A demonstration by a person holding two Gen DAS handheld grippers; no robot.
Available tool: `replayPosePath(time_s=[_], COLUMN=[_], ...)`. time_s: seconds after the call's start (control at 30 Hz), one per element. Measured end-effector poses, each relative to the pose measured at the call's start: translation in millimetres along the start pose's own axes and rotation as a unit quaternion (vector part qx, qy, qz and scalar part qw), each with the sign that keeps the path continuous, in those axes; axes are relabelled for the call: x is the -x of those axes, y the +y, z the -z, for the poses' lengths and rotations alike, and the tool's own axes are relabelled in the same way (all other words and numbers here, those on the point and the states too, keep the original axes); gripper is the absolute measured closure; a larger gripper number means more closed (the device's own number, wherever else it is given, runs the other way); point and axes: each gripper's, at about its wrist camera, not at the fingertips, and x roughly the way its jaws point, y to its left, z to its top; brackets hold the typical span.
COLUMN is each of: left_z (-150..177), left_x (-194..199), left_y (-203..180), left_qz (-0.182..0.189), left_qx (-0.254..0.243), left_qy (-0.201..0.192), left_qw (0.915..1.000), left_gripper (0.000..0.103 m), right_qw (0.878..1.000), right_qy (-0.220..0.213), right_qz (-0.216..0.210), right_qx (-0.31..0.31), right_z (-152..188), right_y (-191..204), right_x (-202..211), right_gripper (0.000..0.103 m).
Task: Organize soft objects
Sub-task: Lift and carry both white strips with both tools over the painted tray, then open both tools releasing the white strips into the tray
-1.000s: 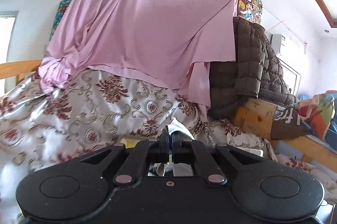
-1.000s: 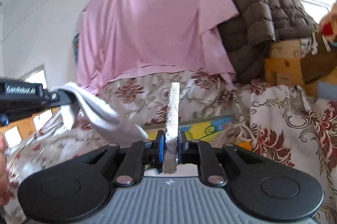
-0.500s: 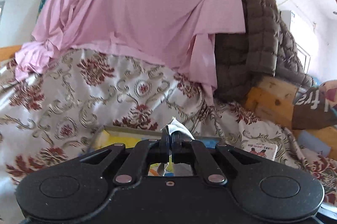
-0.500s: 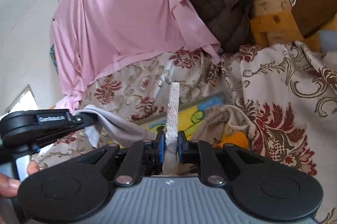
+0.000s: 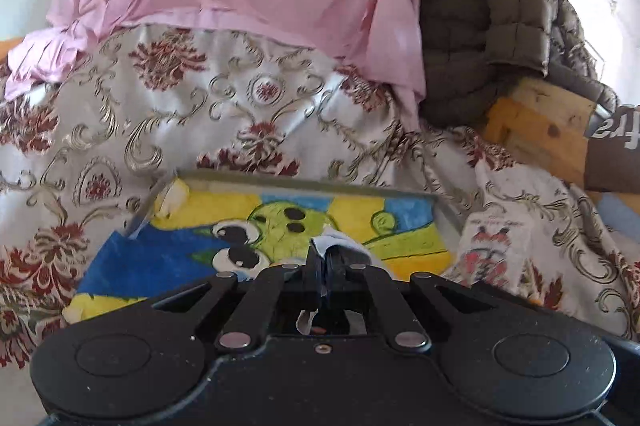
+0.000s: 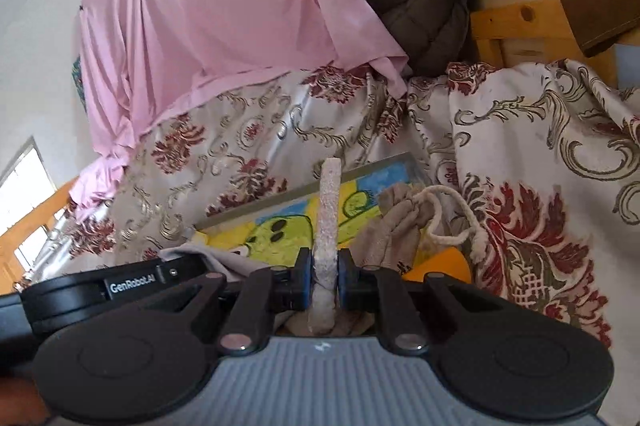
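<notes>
Cloth (image 6: 327,226), pale and stiff-edged, stands upright in my right gripper (image 6: 322,280); my left gripper (image 5: 325,272) pinches its white corner, both jaws clamped, stretching it above the cartoon mat (image 5: 256,226) at lower centre.

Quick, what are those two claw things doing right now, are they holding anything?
Left gripper: shut on a corner of thin white cloth.
Right gripper: shut on the edge of a thick, fuzzy pale towel, which stands upright between its pads.

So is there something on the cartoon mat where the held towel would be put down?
Yes: a beige drawstring bag lies on the mat's right part; the left part looks bare.
</notes>
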Motion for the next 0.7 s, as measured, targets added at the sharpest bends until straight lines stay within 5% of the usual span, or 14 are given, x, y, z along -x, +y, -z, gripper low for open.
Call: replayPosePath(time_s=[0.3,0.7], left_z=[2.5,-1.0], left_x=[1.1,32.5], left_y=[10.5,8.5], left_qz=[-0.008,0.001], left_qx=[0.032,0.036], left_qy=[0.023,-0.002], left_qw=[0.9992,0.9994], left_gripper=[0.081,0.034], right_qw=[1.000,0.999], right_qy=[0.002,-0.023], right_qz=[0.012,0.022], right_qx=[-0.002,0.023], right_z=[-2.1,-13.3], right_y=[-2.8,6.9], right_x=[3.8,32.9], right_gripper=[0.080,0.035])
